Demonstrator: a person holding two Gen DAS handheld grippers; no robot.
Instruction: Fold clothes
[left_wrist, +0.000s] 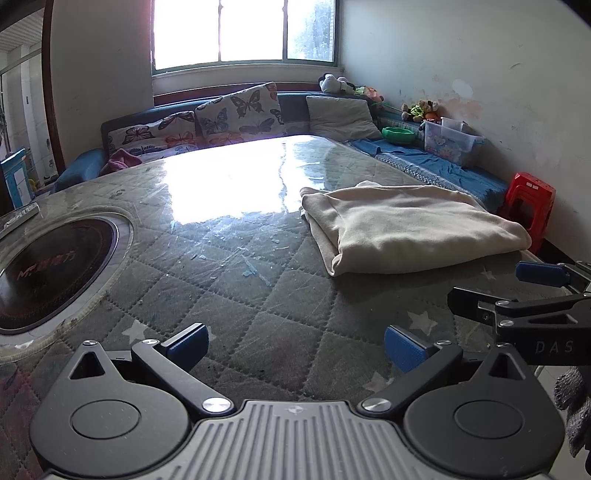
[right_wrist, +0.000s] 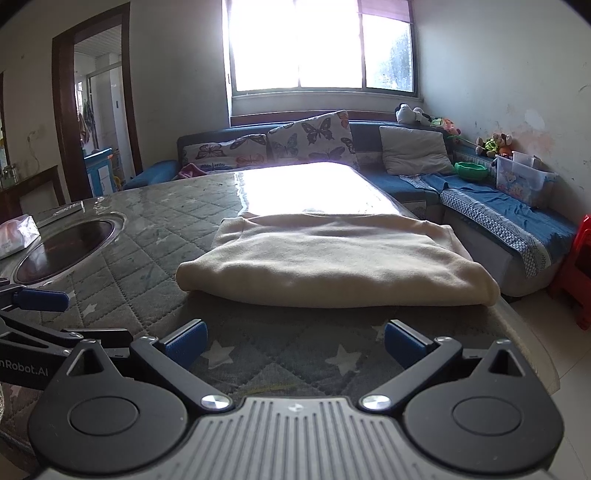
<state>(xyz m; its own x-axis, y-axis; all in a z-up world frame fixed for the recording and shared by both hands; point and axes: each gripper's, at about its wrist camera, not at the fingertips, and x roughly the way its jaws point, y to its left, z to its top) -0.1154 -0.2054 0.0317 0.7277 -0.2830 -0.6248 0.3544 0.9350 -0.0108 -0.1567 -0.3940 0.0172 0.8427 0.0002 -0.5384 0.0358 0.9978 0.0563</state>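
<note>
A cream garment (left_wrist: 413, 225) lies folded into a thick flat rectangle on the quilted table cover (left_wrist: 258, 295); in the right wrist view it (right_wrist: 332, 262) lies straight ahead. My left gripper (left_wrist: 295, 349) is open and empty, low over the table, near and to the left of the garment. My right gripper (right_wrist: 295, 345) is open and empty, just short of the garment's near edge. The right gripper also shows at the right edge of the left wrist view (left_wrist: 517, 291); the left gripper shows at the left edge of the right wrist view (right_wrist: 40, 314).
A round induction hob (left_wrist: 48, 269) is set into the table at the left, with a tissue pack (right_wrist: 14, 234) beside it. A blue sofa (right_wrist: 498, 210) with cushions, toys and a plastic box runs behind and to the right. A red stool (left_wrist: 528, 203) stands at the right.
</note>
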